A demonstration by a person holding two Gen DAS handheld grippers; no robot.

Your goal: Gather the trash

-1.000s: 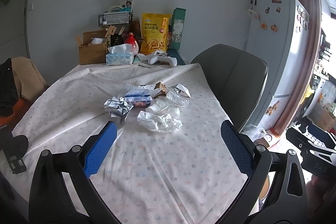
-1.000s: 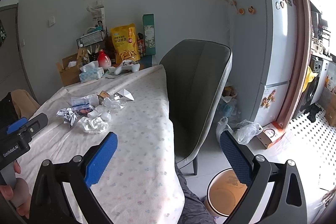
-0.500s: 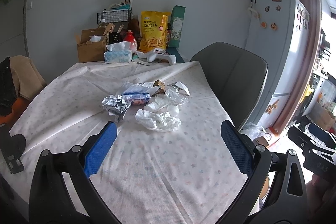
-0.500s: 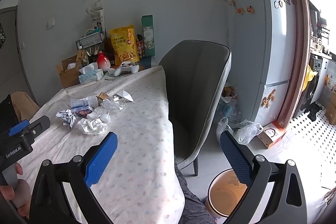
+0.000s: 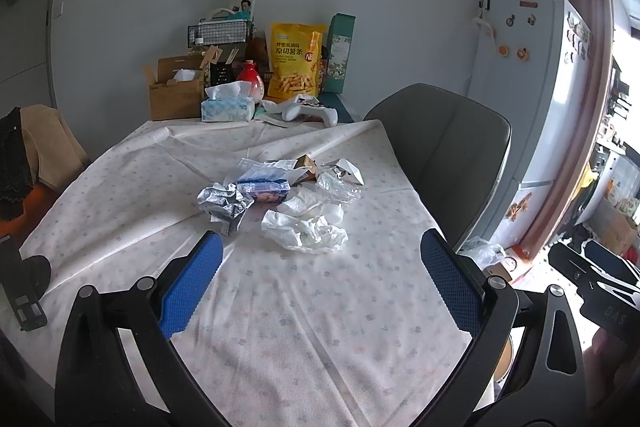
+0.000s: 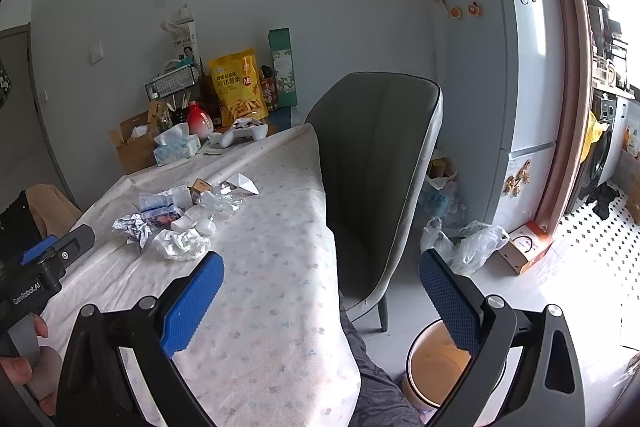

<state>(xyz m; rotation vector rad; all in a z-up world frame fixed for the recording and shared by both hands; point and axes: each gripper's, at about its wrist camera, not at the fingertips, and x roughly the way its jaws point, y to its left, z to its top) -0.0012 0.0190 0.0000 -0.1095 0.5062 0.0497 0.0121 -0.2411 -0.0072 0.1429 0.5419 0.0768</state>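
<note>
The left gripper (image 5: 320, 263) hovers over the near part of the table (image 5: 320, 347), its jaws spread wide and holding nothing. The right gripper (image 6: 320, 283) hangs off the table's right edge, equally spread and empty, above the floor by the chair (image 6: 372, 187). The trash sits in a loose heap mid-table: a crumpled white wrapper (image 5: 302, 233) nearest the left gripper, a foil wrapper (image 5: 224, 203) to its left, a blue packet (image 5: 264, 188) behind, and clear plastic (image 5: 336, 187) beside that. A bin (image 6: 440, 363) stands on the floor below the right gripper.

The pieces look light and springy, so a pinch on the white wrapper may catch only a thin fold and let it slip free on the way to the bin. A low approach could also snag the tablecloth (image 5: 120, 187) and drag the whole heap. Touching pieces may lift together and drop off the table edge
</note>
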